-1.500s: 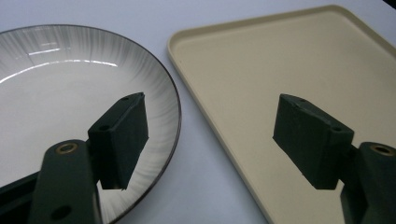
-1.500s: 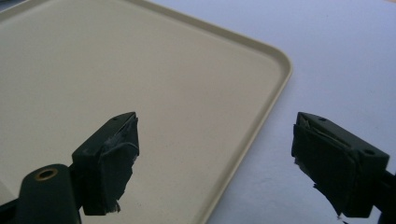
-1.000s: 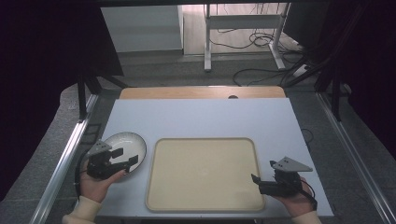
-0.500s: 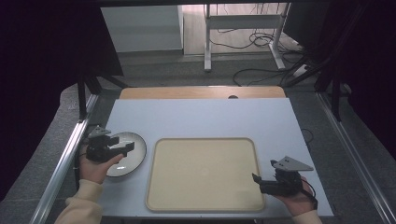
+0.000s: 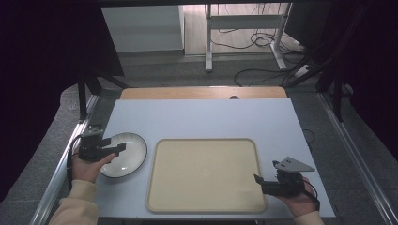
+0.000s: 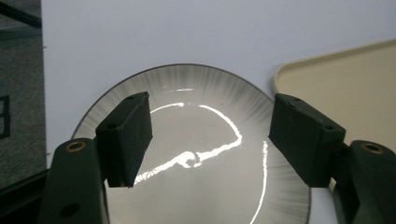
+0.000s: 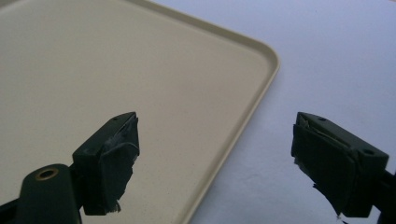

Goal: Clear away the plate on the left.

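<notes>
Wide-spread left gripper poised above the plate, right gripper idle over the tray's edge.

The pale table [image 5: 202, 117] lies under both tools. The beige tray [image 5: 205, 174] sits between them; in the right gripper view its rounded rim runs beneath the gap of the right gripper [image 7: 212, 158], whose jaws stand released with nothing between them. The glossy grey plate [image 6: 201, 154] lies on the table just beside the tray, directly below the left gripper [image 6: 210, 140], its jaws parted wide above the plate's surface, gripping nothing.

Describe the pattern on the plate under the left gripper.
Glossy grey plate with fine pale streaks radiating toward its rim, darker at the edge; clearest in the left gripper view.
</notes>
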The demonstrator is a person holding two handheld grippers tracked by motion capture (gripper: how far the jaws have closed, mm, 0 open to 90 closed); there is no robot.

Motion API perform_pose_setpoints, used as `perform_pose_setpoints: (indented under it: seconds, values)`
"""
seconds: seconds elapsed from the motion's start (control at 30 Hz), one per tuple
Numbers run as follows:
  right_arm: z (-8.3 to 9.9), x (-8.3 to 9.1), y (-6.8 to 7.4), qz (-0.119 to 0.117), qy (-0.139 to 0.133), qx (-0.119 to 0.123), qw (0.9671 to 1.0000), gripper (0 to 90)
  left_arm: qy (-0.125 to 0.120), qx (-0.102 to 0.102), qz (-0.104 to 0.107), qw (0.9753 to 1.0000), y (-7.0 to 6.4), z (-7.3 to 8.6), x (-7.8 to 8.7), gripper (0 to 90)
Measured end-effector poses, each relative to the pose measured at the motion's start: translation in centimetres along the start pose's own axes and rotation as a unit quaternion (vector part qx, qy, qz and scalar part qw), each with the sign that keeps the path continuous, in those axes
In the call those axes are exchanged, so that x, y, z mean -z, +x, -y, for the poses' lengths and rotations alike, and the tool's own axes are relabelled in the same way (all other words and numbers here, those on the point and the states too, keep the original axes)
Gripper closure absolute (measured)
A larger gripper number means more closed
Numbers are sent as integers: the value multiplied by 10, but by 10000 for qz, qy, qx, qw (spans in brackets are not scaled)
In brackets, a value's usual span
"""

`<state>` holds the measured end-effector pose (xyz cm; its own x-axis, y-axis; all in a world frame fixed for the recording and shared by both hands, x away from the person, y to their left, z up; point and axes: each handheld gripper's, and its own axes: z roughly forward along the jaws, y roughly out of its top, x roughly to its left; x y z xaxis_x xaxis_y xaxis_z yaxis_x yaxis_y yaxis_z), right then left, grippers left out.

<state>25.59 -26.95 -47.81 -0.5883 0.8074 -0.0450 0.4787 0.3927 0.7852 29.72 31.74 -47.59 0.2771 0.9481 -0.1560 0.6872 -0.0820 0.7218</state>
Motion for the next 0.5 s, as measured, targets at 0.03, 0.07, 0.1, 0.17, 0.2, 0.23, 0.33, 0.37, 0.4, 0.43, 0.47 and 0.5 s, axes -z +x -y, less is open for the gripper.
perform_pose_setpoints:
  seconds: [0.03,0.07,0.1,0.17,0.2,0.23,0.33,0.37,0.4,0.43,0.47,0.5]
  values:
    - [0,0,0,1,5,-3,10000,158,26,30,-30,10000,3,1,0,299]
    - [0,0,0,2,8,-4,10000,158,54,55,-64,10000,5,1,-1,300]
    - [0,-1,0,0,10,-11,10000,158,59,82,-92,9999,6,2,-1,300]
    - [1,-1,0,-3,25,0,10000,158,58,139,-123,9998,11,3,-1,296]
    - [1,-2,-1,3,35,13,10000,158,77,145,-128,9998,13,3,0,293]
    - [1,-2,-1,2,37,15,10000,158,75,160,-147,9997,15,4,0,290]
    - [1,-2,-2,58,21,4,10000,163,104,195,-217,9995,20,5,0,281]
    - [1,-1,-2,74,8,-7,10000,165,125,183,-276,9994,23,5,0,277]
    - [1,-1,-3,98,-12,-40,9999,167,128,191,-308,9993,24,6,0,275]
    - [1,0,-3,102,-19,-63,9999,168,132,232,-293,9992,28,8,0,275]
    - [1,0,-4,113,-24,-68,9999,169,108,287,-315,9990,30,9,0,275]
    - [2,0,-4,115,-17,-71,9999,169,84,329,-349,9988,32,10,0,277]
